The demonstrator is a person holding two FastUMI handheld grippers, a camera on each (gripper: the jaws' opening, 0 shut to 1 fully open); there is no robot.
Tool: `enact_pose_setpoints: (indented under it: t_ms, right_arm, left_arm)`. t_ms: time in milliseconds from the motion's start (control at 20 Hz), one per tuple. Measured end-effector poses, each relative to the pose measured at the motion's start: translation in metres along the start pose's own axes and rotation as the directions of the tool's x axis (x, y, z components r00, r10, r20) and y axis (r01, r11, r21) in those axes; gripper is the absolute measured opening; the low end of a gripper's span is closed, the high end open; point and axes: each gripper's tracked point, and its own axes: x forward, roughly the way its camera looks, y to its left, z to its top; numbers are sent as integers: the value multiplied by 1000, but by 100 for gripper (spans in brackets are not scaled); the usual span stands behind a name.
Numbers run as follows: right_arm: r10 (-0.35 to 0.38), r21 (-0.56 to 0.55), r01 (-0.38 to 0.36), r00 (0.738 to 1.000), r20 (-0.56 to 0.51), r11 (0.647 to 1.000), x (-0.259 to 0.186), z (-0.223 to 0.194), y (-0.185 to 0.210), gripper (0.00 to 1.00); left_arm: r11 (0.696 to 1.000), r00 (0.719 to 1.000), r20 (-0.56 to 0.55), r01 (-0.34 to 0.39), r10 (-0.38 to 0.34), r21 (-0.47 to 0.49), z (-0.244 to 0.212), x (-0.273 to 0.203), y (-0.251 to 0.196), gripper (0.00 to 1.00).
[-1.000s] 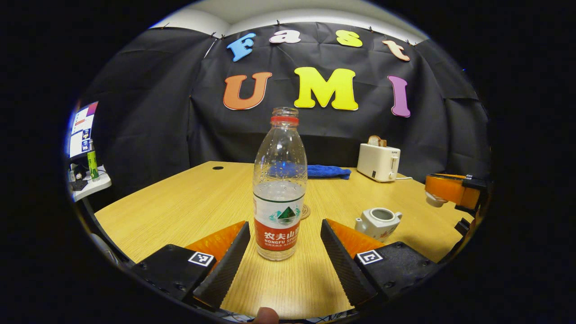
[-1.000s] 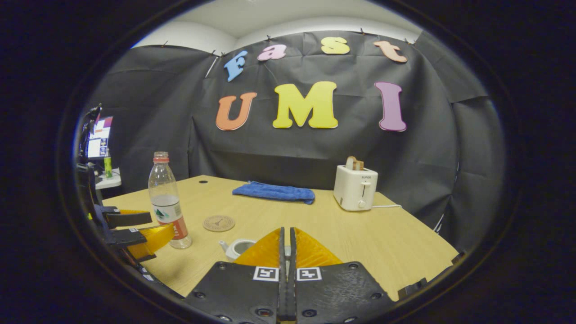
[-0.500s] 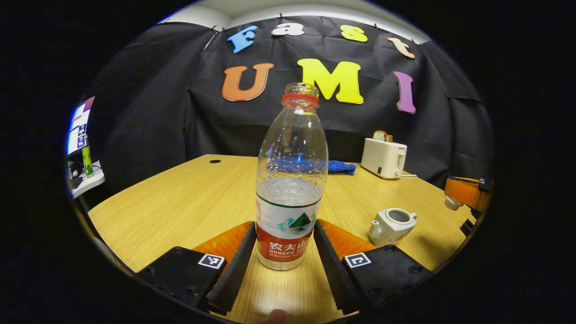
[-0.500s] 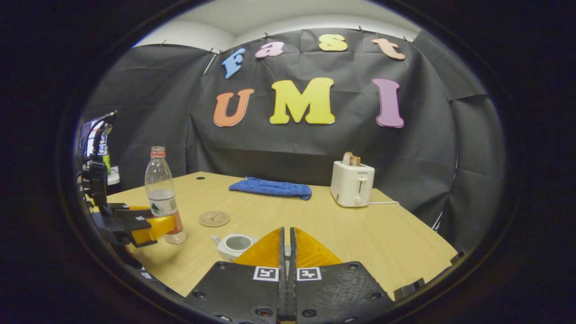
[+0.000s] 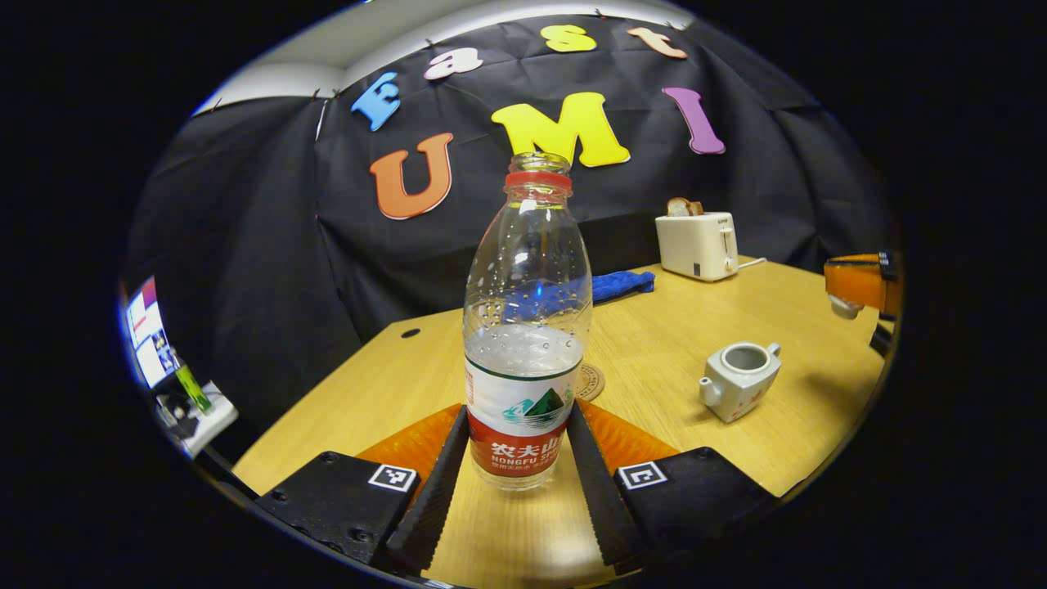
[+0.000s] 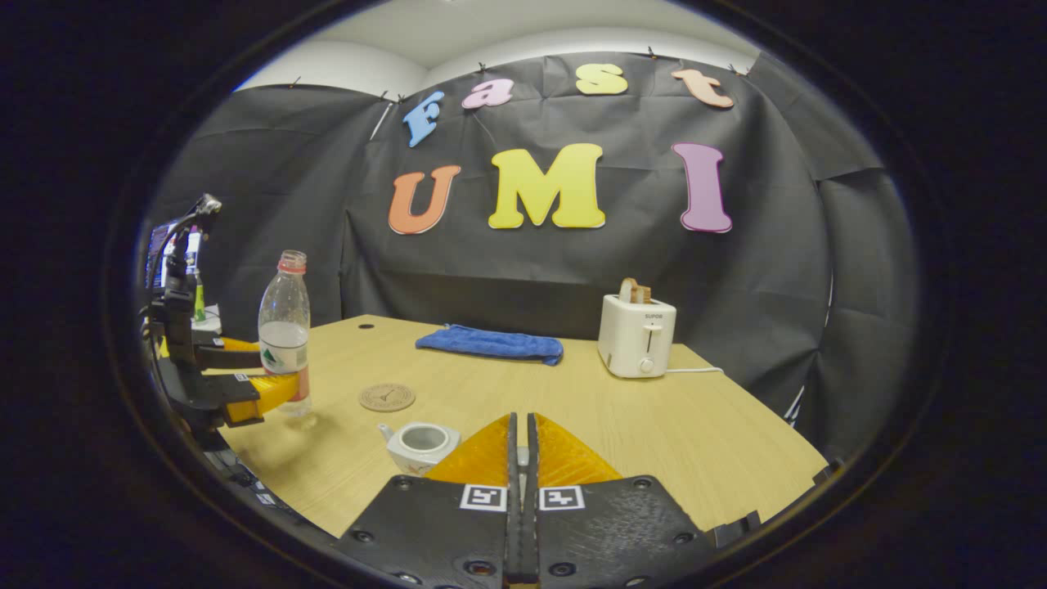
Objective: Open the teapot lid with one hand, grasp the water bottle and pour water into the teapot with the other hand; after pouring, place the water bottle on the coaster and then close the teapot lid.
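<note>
This is a test booth made to look like a home. Black cloth hangs as walls around a wooden bench. A toaster and a blue towel sit on it.

From my end the water bottle is a clear plastic one, cap off, red ring at the neck, white and red label, roughly a third full. It's upright and lifted a bit off the table. The teapot is small, whitish, squat, sitting on the wood with its top open, spout pointing toward the bottle's side. The teapot lid is a little pale piece up in the air off to the teapot's right. The coaster is round, tan, lying flat between bottle and teapot.
</note>
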Motion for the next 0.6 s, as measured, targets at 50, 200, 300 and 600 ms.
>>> enact_pose_setpoints:
  t_ms: [50,200,300,600]
  right_arm:
    - [-2,5,2,1000,-3,1000,-1,0,-3,0]
    - [0,30,0,1000,-5,1000,-3,-4,-10,0]
    - [-4,28,4,1000,-7,1000,-6,-7,-16,0]
    - [-29,44,29,1000,-8,999,-12,-13,-41,0]
  left_arm:
    - [997,1000,-17,2,-1,71,-2,-1,0,74]
    - [964,998,-60,15,1,265,-8,-1,0,72]
    - [909,999,-50,1,22,417,-2,0,1,72]
    - [717,996,-54,-9,65,697,1,6,-3,71]
